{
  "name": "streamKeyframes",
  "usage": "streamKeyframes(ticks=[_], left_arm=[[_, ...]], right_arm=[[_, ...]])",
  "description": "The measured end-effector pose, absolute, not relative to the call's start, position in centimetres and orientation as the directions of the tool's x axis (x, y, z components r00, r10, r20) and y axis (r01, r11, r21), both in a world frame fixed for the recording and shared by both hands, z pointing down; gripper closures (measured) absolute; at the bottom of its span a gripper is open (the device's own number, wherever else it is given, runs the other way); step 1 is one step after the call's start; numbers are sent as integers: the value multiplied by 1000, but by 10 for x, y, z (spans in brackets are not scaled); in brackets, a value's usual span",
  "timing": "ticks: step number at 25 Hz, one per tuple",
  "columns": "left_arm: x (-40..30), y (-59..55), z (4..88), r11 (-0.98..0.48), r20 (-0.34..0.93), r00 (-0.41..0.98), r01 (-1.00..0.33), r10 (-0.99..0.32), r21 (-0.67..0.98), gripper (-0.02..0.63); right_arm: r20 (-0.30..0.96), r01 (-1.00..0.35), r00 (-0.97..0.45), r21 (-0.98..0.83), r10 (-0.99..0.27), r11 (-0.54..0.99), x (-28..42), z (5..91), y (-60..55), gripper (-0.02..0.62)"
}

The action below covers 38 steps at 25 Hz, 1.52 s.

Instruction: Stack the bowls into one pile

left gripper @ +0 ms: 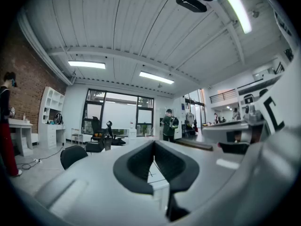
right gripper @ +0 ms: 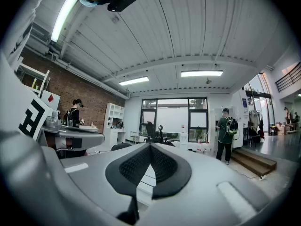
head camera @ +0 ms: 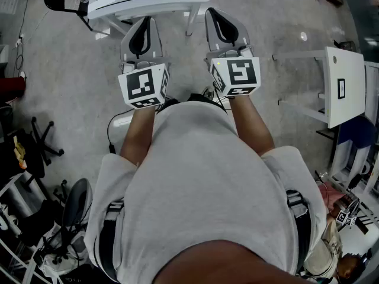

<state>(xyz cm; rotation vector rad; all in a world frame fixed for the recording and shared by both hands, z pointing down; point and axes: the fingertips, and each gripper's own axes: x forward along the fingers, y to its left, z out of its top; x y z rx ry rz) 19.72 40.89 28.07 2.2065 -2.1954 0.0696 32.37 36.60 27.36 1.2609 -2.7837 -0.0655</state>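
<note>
head view: left claw (head camera: 143, 28), right claw (head camera: 217, 18) both closed.

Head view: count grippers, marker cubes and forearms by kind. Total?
Grey two-jaw grippers: 2, left gripper and right gripper, both shut and empty
Black-and-white square marker cubes: 2, one on the left, one on the right
Bare forearms: 2, left and right
Total: 6
</note>
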Motion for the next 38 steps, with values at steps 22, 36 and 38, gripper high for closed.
streamKeyframes(ticks=[22, 36, 38], left_arm=[[105, 401, 363, -14, 223, 26, -998, -975, 55, 604], [48, 239, 372, 52, 321, -60, -998, -945, -32, 604], [52, 215, 372, 44, 331, -55, -998, -942, -42, 604]], right_arm=[[243, -717, -640, 153, -729, 680, 249, 359, 331, 596], [343, -631, -710, 75, -614, 772, 182, 382, 151, 595], [359, -607, -724, 74, -589, 791, 175, 384, 130, 595]])
